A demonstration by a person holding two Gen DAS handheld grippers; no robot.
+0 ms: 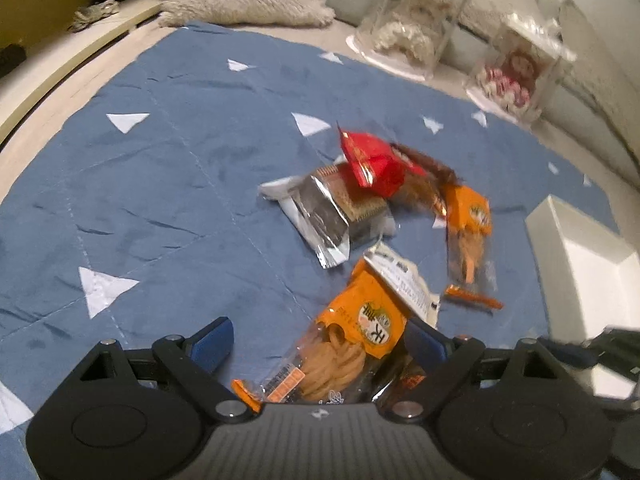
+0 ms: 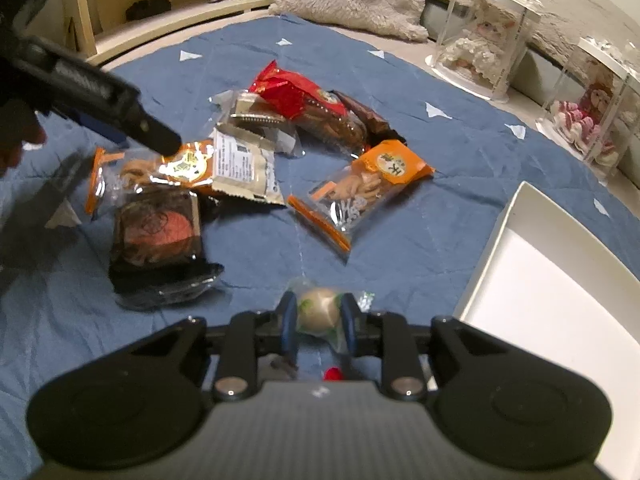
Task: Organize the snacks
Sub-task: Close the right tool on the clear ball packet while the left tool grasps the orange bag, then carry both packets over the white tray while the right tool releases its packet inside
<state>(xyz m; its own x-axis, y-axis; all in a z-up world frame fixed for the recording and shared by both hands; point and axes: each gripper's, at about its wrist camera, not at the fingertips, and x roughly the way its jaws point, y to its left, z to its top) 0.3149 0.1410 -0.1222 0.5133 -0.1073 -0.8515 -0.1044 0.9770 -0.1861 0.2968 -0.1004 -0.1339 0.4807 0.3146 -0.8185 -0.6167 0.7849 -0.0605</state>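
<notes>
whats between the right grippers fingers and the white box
Only bare blue blanket, as the right wrist view shows. The right gripper is closed on a small round wrapped snack; the white box lies apart, to its right.

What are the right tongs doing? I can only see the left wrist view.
Observer: The right tongs are shut on a small round pale snack in clear wrap, low over the blue cloth.
Operator: Anything near my left tongs that I'm missing?
Observer: Yes. A dark packet with a round reddish cake lies right beside the orange packet. Your left tongs stand open around that orange packet.
</notes>
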